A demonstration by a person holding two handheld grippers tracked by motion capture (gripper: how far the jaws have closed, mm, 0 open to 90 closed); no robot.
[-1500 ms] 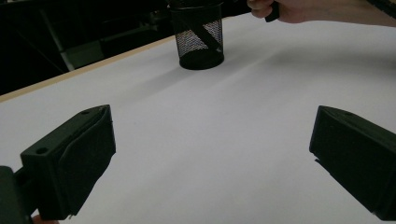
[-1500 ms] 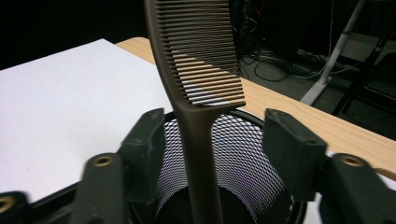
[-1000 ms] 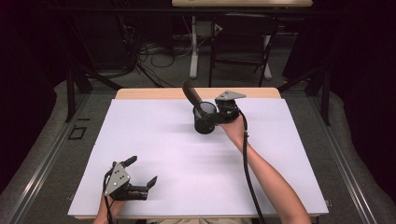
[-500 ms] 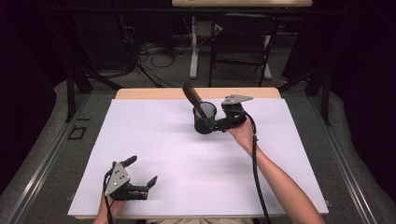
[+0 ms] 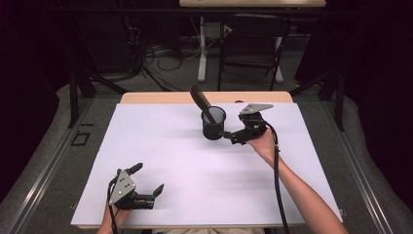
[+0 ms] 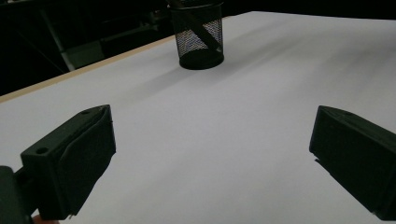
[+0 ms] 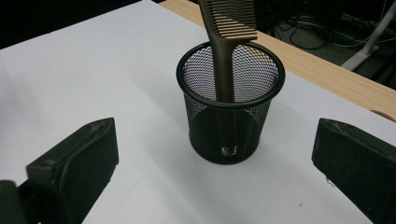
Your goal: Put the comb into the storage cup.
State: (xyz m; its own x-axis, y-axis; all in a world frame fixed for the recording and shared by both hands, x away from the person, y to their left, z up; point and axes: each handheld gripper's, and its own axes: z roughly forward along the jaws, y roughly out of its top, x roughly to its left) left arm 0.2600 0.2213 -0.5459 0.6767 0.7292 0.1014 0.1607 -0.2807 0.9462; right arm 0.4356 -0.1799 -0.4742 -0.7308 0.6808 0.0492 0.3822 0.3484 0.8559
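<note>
A black mesh cup (image 5: 214, 124) stands upright on the white table cover (image 5: 160, 141), at the back middle. A brown comb (image 5: 199, 99) stands in it, handle down, teeth end leaning out to the back left. My right gripper (image 5: 228, 135) is just right of the cup, open, its fingertips close to the cup's wall. In the right gripper view the cup (image 7: 229, 107) and comb (image 7: 227, 28) sit ahead between the spread jaws of that gripper (image 7: 217, 140). My left gripper (image 5: 147, 179) rests open near the front left edge; in the left gripper view it (image 6: 212, 121) holds nothing, with the cup (image 6: 198, 35) far off.
A bare wooden strip (image 5: 160, 97) of the table runs along the back edge behind the cup. Beyond it are table legs, a chair and cables (image 5: 146, 53) on the dark floor. The white cover lies open between the two grippers.
My right gripper has drawn back to the right, away from the cup, which stays in place with the comb. The left gripper has not moved.
</note>
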